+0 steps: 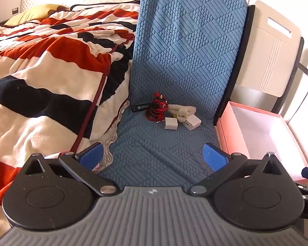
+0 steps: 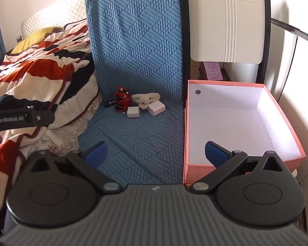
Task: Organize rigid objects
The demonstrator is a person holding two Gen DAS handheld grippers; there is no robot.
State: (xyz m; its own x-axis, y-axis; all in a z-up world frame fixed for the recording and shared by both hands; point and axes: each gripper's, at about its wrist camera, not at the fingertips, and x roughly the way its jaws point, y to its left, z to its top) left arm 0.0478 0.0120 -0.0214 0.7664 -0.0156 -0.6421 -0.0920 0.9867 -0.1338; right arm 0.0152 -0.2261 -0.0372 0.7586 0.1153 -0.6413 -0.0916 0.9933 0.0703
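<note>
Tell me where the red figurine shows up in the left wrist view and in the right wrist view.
Left wrist: the red figurine stands near the picture's middle, on the blue textured mat, just left of two white chargers.
Right wrist: the red figurine sits left of centre, on the same mat.
Shared landmark: the pink box, at the right of both views.

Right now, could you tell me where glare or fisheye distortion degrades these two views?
Left wrist view: sunlight washes out the box interior and wall, and the chair back bows; the chargers stay sharp. Right wrist view: glare bleaches the box floor and right wall, the rail curves strongly, and the toy is small but legible.
</note>
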